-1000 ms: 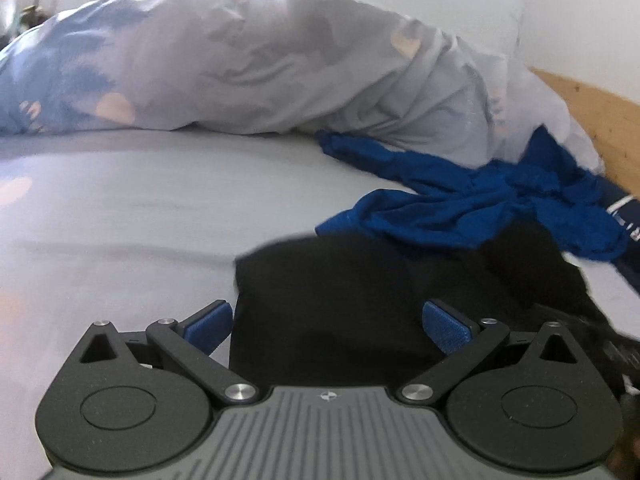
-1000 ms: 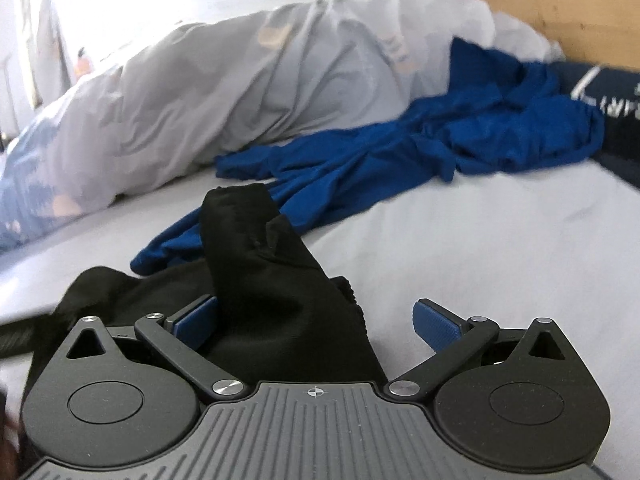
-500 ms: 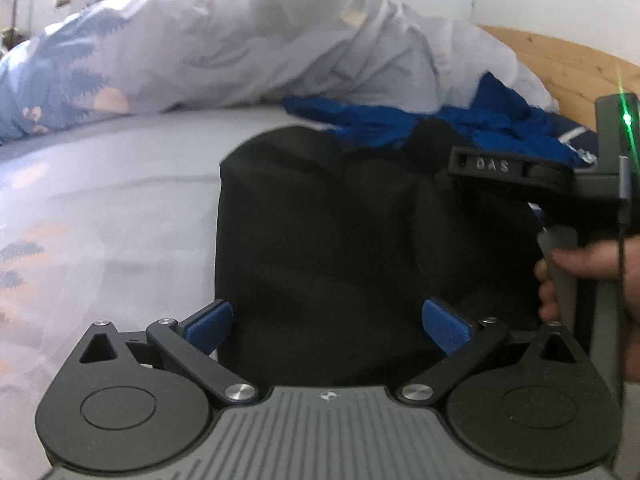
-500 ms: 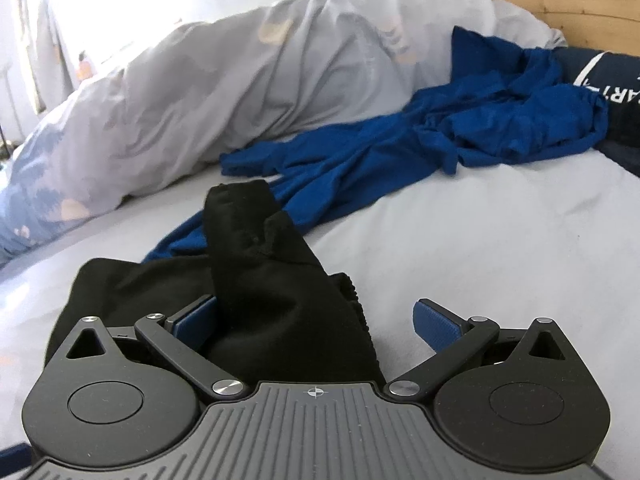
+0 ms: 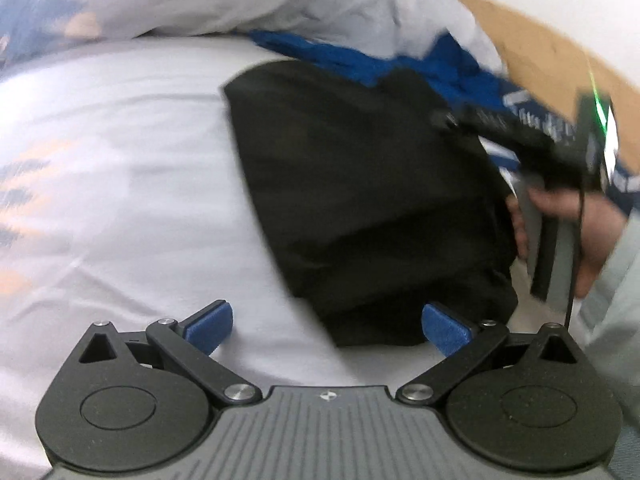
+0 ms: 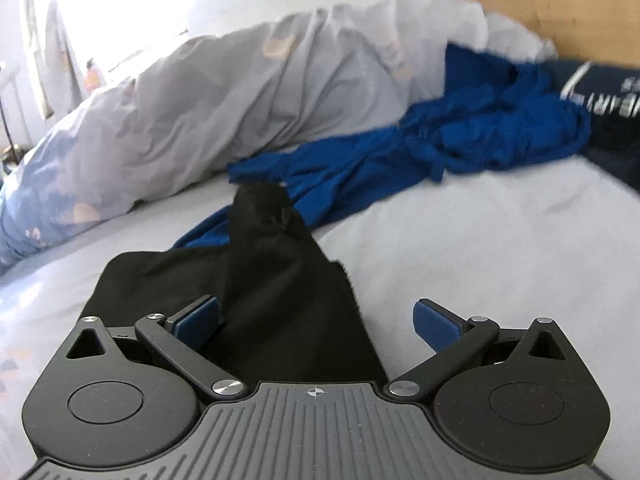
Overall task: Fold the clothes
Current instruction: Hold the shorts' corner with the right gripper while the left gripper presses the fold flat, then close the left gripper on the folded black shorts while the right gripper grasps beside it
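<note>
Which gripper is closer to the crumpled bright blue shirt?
Right. The right gripper faces the crumpled bright blue shirt just past the black garment; the left gripper sits back at the black garment's near edge.

Bare pale grey bedsheet (image 5: 120,200) is lying open left of the crumpled black garment (image 5: 360,200). Beyond it, a rumpled blue cloth heap (image 6: 460,148) and bulky grey patterned duvet (image 6: 240,100) are blocking the way.

Pale grey bed sheet (image 6: 500,240) filling most of both views, faint orange and blue print at the left edge. Big rumpled grey-white duvet with blue leaf pattern (image 6: 224,108) heaped across the upper half. Light wooden headboard (image 6: 560,12) up in the upper right corner. Bright window glare upper left, blown out.
</note>
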The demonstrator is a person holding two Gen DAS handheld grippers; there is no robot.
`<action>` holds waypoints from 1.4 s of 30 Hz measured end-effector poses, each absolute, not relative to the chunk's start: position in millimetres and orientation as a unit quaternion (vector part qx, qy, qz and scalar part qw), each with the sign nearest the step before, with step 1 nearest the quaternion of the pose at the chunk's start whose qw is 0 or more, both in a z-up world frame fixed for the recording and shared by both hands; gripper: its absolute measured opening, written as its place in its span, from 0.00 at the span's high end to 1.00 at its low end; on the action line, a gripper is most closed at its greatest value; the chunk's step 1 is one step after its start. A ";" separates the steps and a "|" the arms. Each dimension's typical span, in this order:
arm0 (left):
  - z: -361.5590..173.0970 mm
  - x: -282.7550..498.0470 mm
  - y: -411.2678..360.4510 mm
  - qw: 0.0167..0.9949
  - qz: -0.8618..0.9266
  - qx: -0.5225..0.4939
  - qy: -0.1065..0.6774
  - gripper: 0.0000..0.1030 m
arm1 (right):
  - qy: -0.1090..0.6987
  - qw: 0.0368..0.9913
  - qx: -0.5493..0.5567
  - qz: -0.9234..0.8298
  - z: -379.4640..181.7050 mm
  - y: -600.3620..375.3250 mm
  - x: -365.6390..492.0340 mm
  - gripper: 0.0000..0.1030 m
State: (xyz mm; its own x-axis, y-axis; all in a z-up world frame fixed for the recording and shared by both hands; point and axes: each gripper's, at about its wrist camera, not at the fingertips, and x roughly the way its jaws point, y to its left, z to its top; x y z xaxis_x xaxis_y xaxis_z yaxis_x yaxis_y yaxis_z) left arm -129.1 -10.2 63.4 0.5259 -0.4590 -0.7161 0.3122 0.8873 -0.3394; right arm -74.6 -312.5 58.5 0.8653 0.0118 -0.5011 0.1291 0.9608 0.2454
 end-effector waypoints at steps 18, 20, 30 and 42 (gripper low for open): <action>17.2 -20.0 5.6 0.769 -0.329 -0.335 0.435 0.00 | 0.160 0.986 0.054 0.008 99.6 -257.1 -170.5 0.00; 16.6 -8.5 -4.1 0.765 -0.335 -0.335 0.435 0.00 | 0.161 0.986 0.035 0.020 102.7 -244.4 -184.3 0.00; 23.5 12.6 -22.1 0.730 -0.348 -0.361 0.465 0.00 | 0.162 0.973 -0.156 0.061 99.3 -153.2 -233.4 0.00; 47.5 14.4 -24.7 0.680 -0.388 -0.393 0.482 0.00 | 0.130 0.906 -0.399 0.051 52.8 -72.7 -249.8 0.00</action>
